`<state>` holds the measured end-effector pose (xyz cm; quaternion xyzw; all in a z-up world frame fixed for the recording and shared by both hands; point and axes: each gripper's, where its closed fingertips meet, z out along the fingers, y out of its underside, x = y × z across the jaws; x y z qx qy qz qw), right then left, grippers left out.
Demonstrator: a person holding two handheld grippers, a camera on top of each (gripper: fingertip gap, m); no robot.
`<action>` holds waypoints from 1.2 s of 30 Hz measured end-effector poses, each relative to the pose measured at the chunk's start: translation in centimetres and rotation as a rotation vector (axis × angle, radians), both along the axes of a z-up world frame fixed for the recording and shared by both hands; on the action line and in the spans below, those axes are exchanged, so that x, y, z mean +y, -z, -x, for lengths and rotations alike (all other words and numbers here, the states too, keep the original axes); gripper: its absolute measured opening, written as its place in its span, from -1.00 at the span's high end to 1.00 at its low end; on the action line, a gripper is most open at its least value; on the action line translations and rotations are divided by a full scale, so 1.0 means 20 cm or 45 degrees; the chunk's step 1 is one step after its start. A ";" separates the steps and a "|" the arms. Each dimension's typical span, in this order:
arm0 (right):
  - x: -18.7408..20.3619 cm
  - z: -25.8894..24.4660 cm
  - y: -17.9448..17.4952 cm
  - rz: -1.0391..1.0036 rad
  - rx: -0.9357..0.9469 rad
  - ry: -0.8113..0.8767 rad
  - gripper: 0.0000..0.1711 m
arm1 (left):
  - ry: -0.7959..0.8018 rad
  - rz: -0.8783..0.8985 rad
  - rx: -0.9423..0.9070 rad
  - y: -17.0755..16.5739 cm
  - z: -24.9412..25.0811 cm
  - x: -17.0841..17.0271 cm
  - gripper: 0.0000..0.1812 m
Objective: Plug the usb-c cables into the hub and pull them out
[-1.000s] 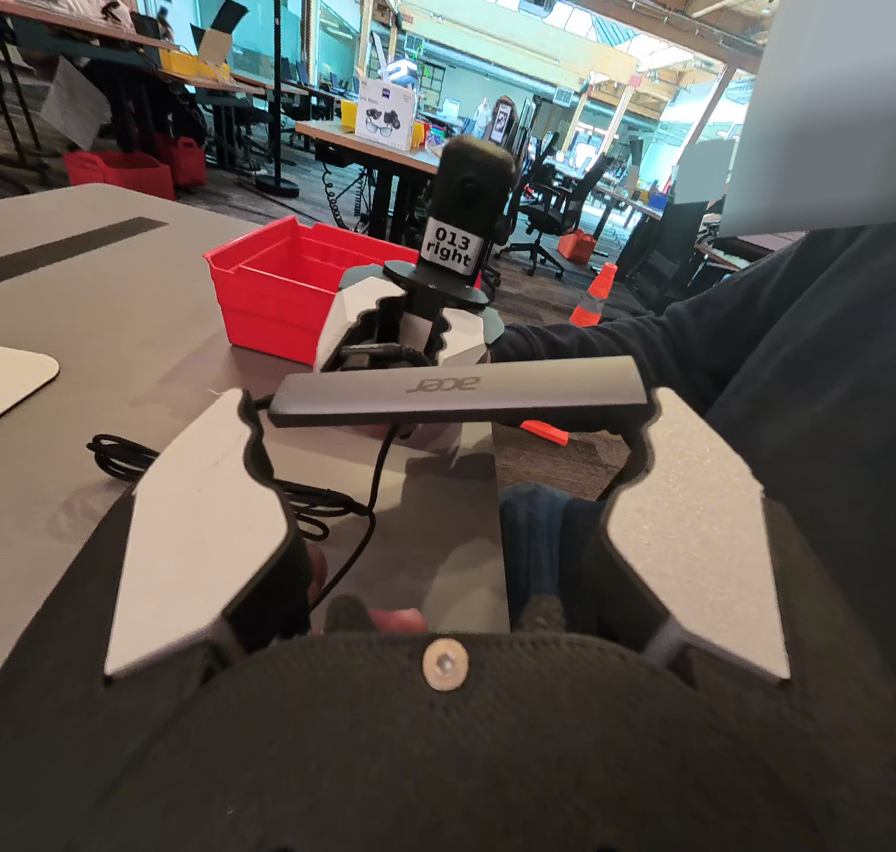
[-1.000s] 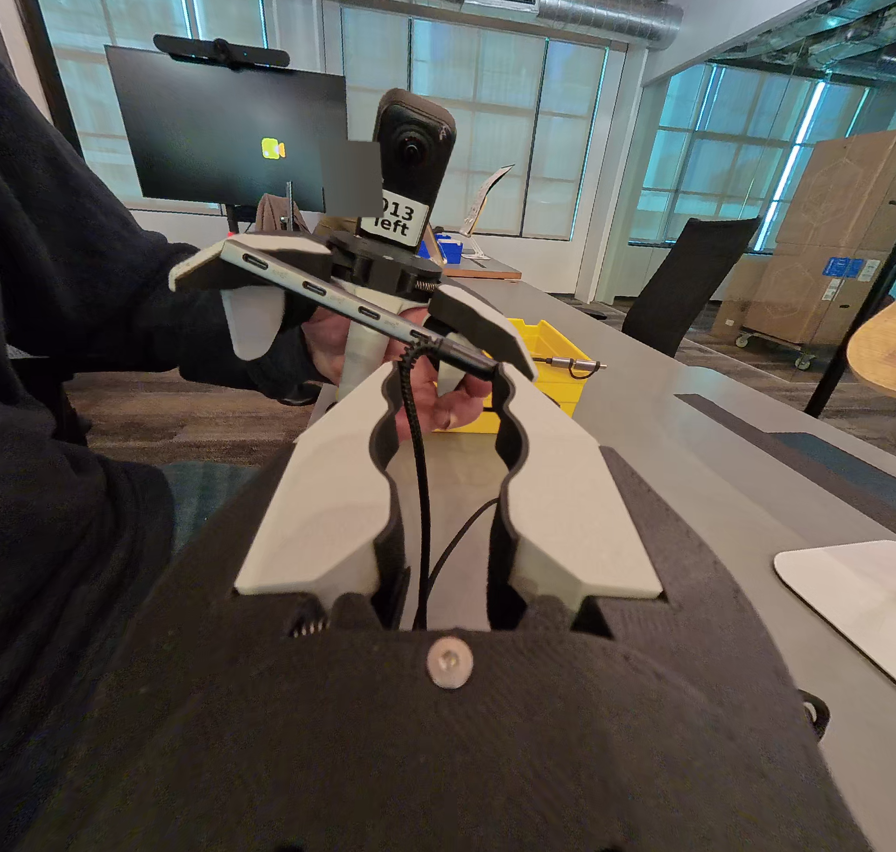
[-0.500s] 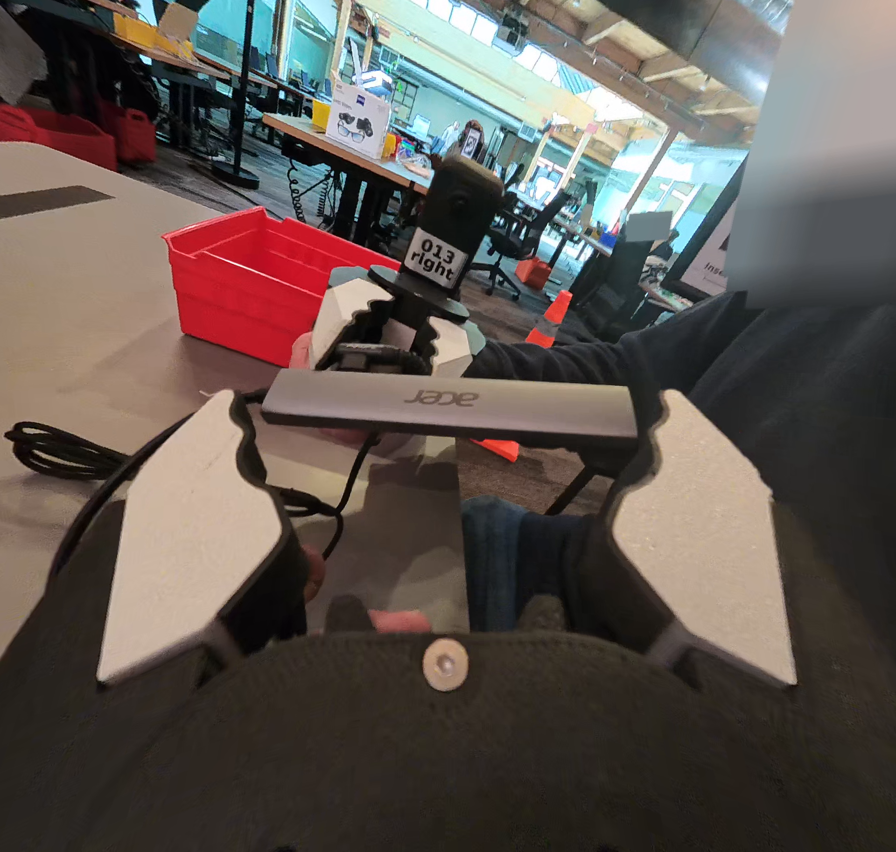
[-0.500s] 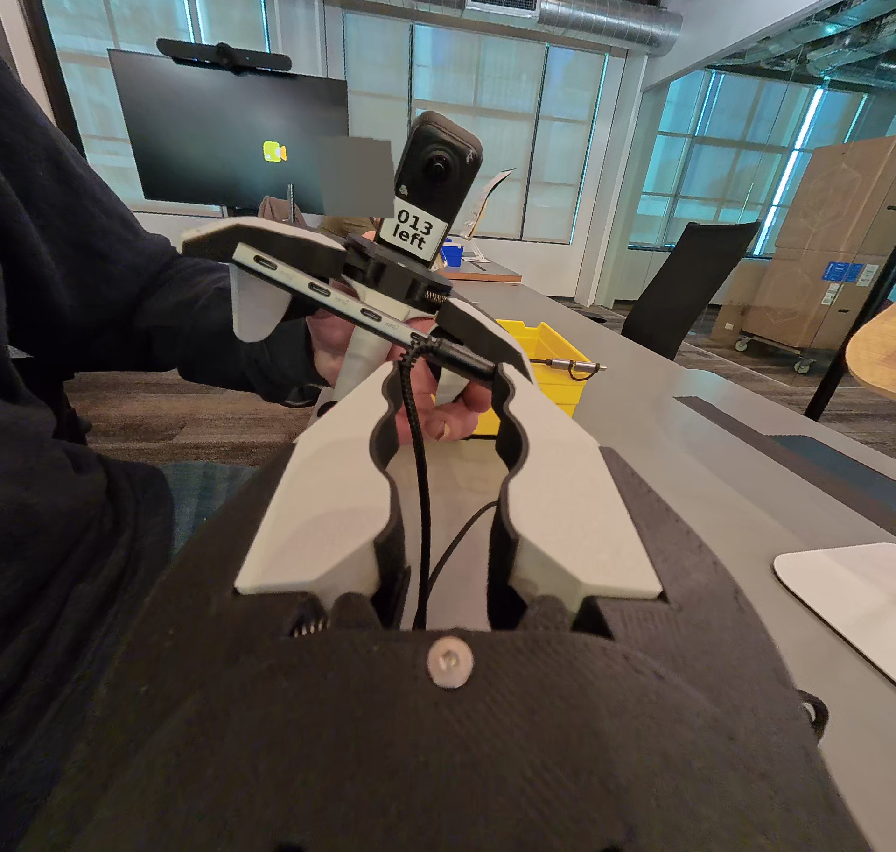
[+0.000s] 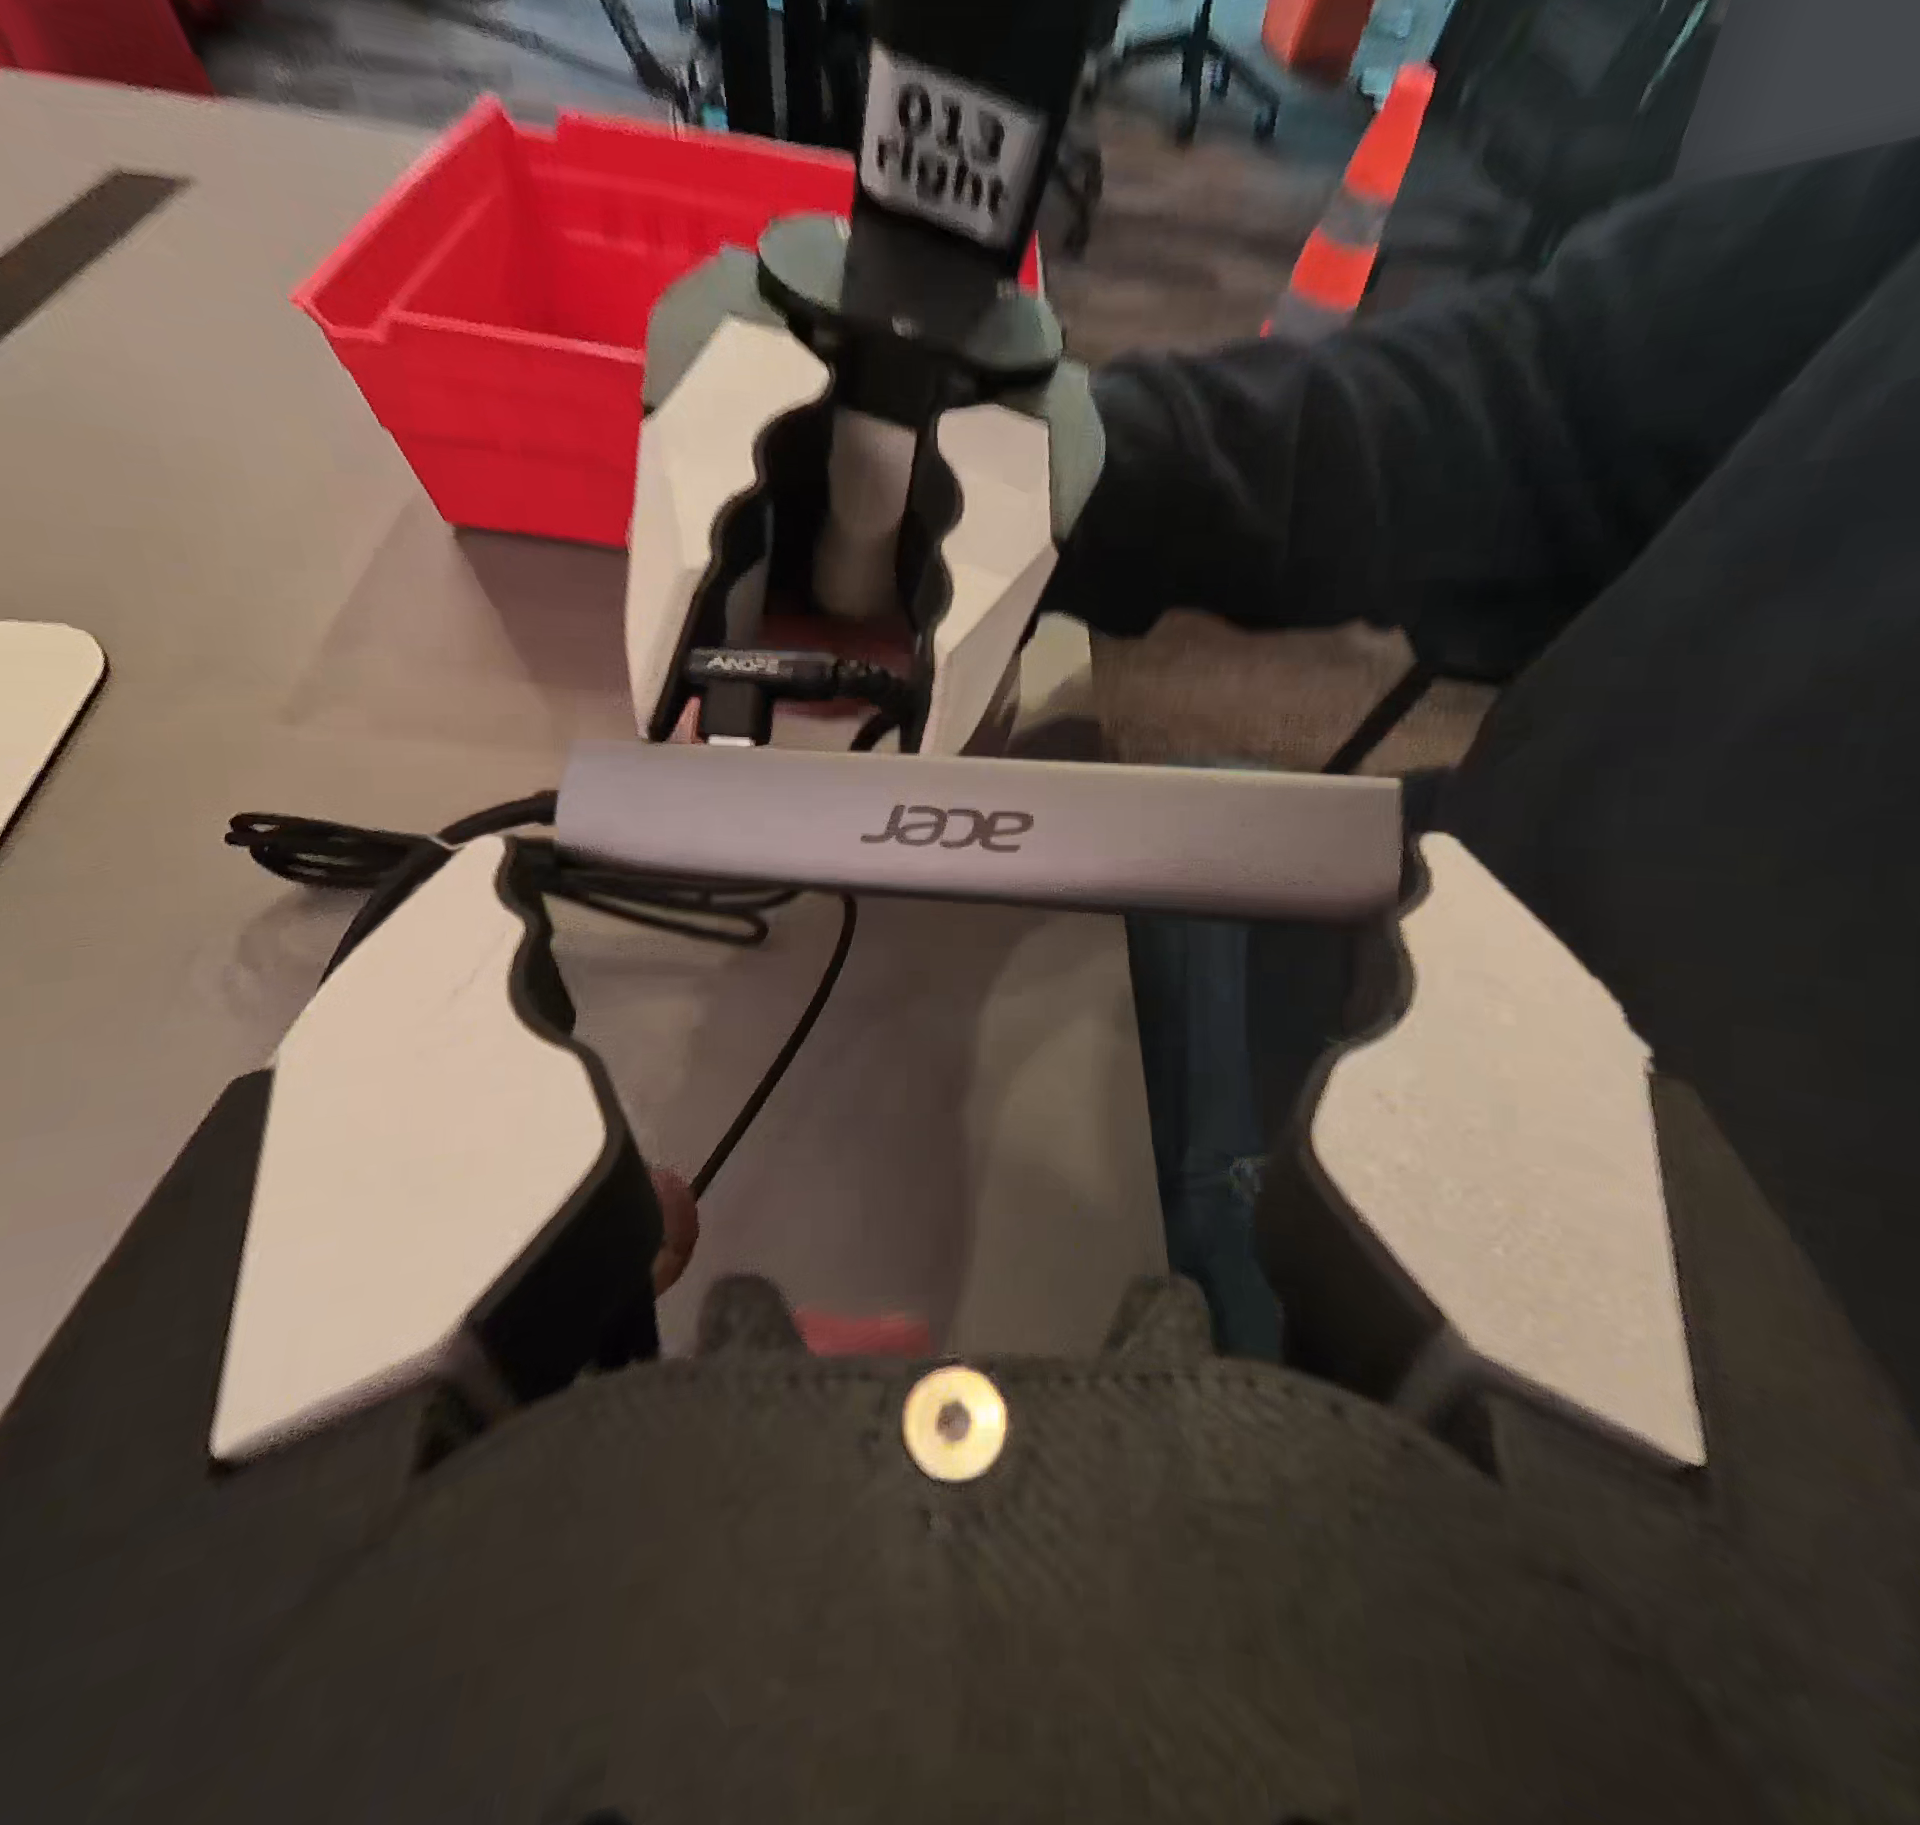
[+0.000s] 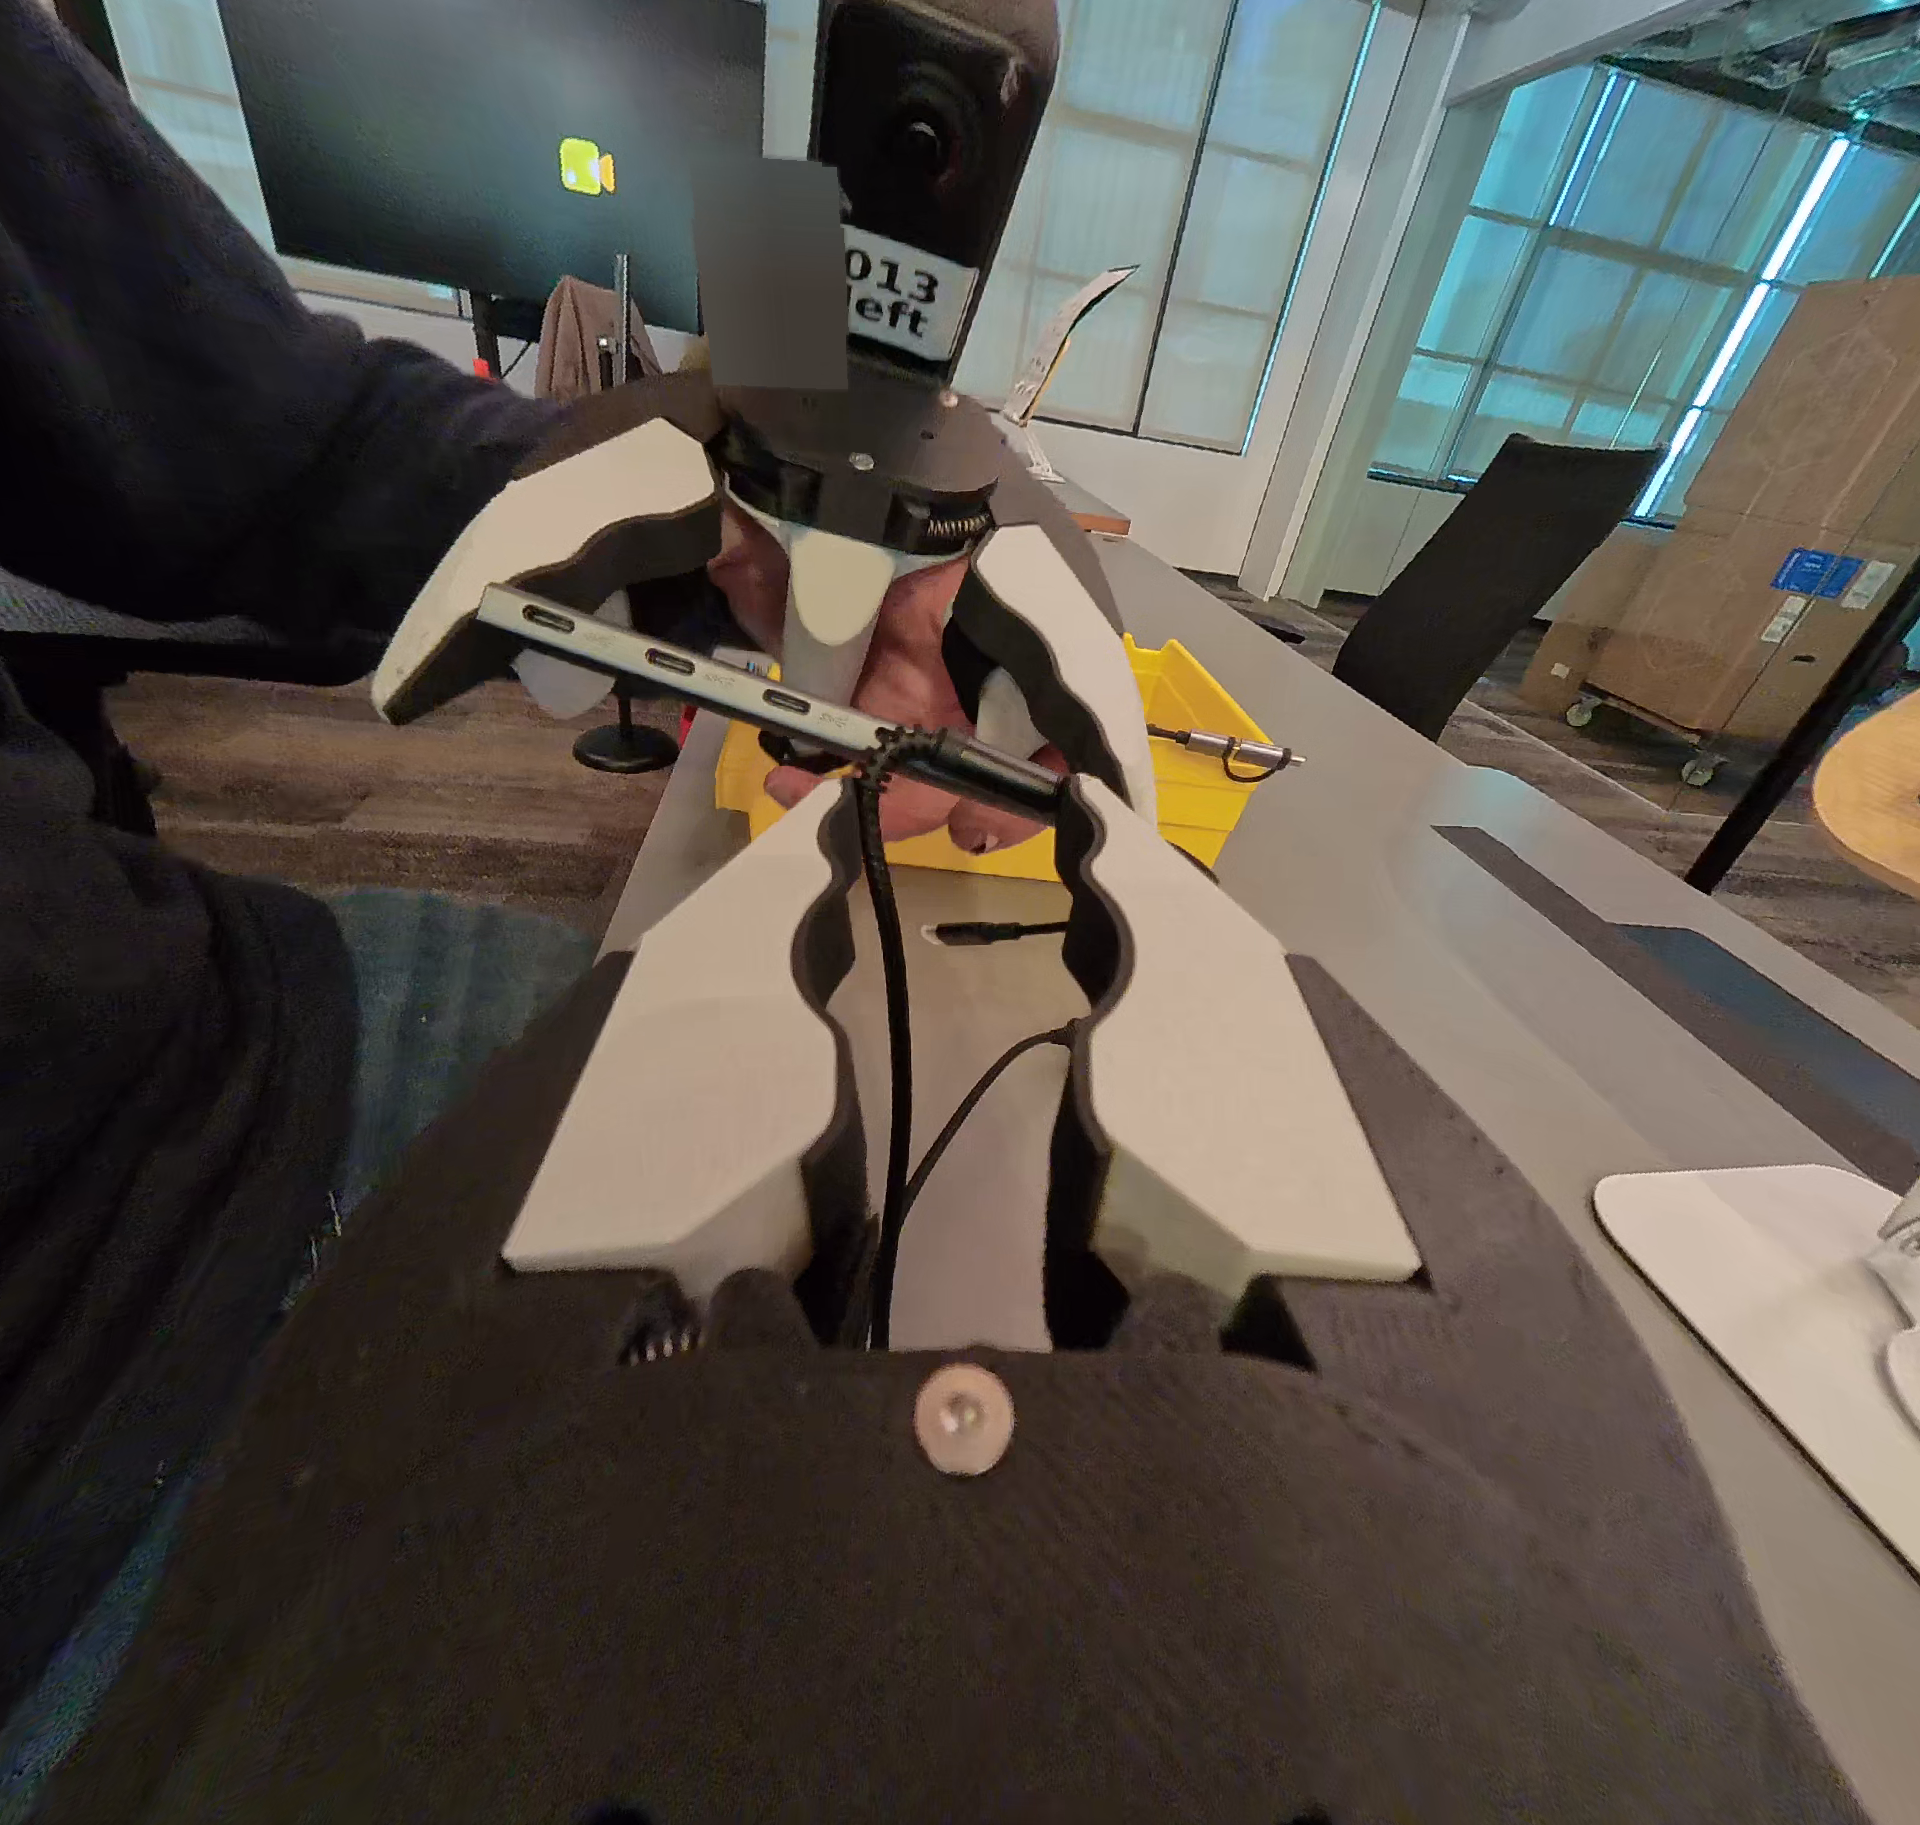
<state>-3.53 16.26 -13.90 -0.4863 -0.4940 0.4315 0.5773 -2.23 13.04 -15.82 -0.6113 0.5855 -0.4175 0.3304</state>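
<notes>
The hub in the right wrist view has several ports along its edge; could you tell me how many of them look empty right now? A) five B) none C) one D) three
D: the hub, held end to end by the left gripper, shows three open slots, while the right gripper holds a black cable plug at the port past them.

White-fingered black hand-held gripper (image 5: 961, 861), dark sleeve (image 5: 1351, 487)

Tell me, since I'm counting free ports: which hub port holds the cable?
The end port nearest the right gripper holds the plug; the hub's other three visible ports are empty.
</notes>
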 end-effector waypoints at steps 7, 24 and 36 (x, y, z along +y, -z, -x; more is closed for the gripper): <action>0.00 0.01 0.02 -0.025 -0.059 0.002 0.59 | 0.090 -0.162 0.295 0.09 0.02 0.00 -0.60; 0.02 0.00 0.08 0.011 -0.141 0.010 0.59 | 0.123 -0.258 0.430 0.19 0.03 0.04 -0.58; 0.06 -0.01 0.15 0.085 -0.281 0.087 0.52 | 0.032 -0.310 0.468 0.25 0.06 0.08 -0.58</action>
